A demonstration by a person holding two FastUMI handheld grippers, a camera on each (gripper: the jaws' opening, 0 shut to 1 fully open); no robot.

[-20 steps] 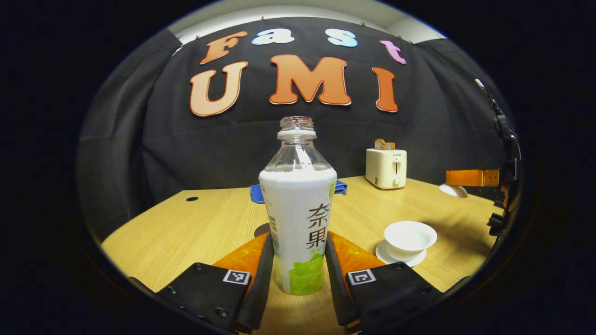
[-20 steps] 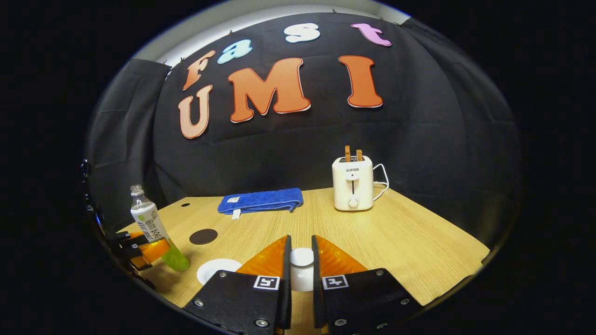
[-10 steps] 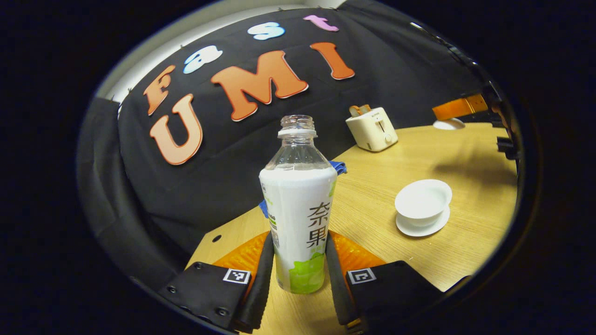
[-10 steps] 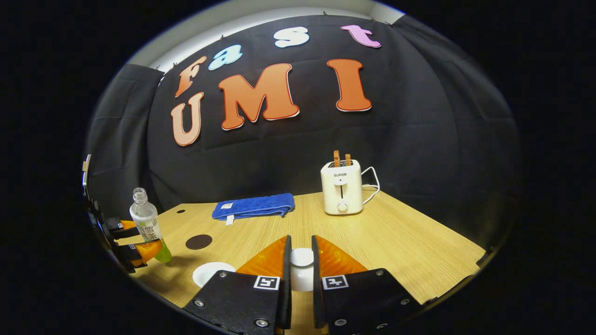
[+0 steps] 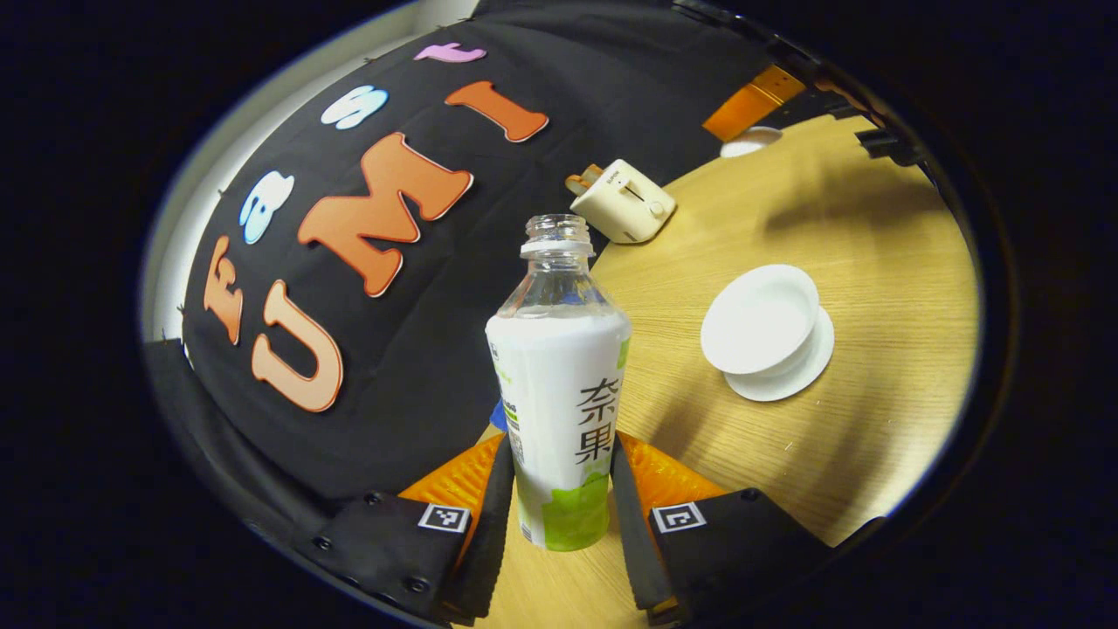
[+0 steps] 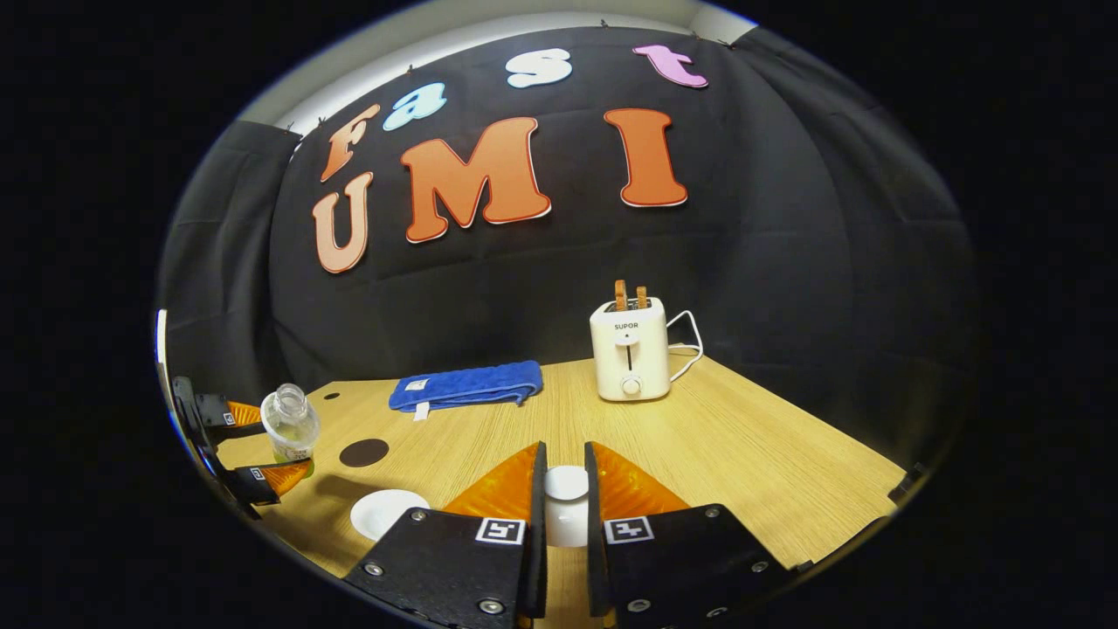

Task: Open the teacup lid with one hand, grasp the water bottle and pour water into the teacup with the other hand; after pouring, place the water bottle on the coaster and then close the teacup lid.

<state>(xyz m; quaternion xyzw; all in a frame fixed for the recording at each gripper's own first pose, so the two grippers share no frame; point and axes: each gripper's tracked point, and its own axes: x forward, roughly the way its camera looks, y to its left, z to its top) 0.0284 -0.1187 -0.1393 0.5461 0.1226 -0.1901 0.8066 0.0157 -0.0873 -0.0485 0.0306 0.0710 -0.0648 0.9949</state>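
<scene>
My left gripper (image 5: 559, 447) is shut on the lower body of an uncapped water bottle (image 5: 559, 384) with a white and green label. The bottle is lifted off the table and tipped toward the white teacup (image 5: 758, 316), which stands open on its saucer (image 5: 790, 377). In the right gripper view the bottle (image 6: 290, 423) leans over near the teacup (image 6: 384, 512), and the dark round coaster (image 6: 363, 452) lies just behind them. My right gripper (image 6: 563, 456) is shut on the knob of the white teacup lid (image 6: 566, 489), held off to the side of the cup. In the left gripper view that lid (image 5: 749, 140) shows far off.
A cream toaster (image 6: 629, 358) with two slices in it stands at the back of the wooden table (image 6: 742, 454), its cord trailing to the right. A folded blue towel (image 6: 463, 387) lies at the back, left of the toaster. The black cloth wall closes off the far side.
My left gripper has rolled over with the bottle, tipping its neck toward the open teacup and bringing it closer. The right gripper has stayed almost still with the lid.
</scene>
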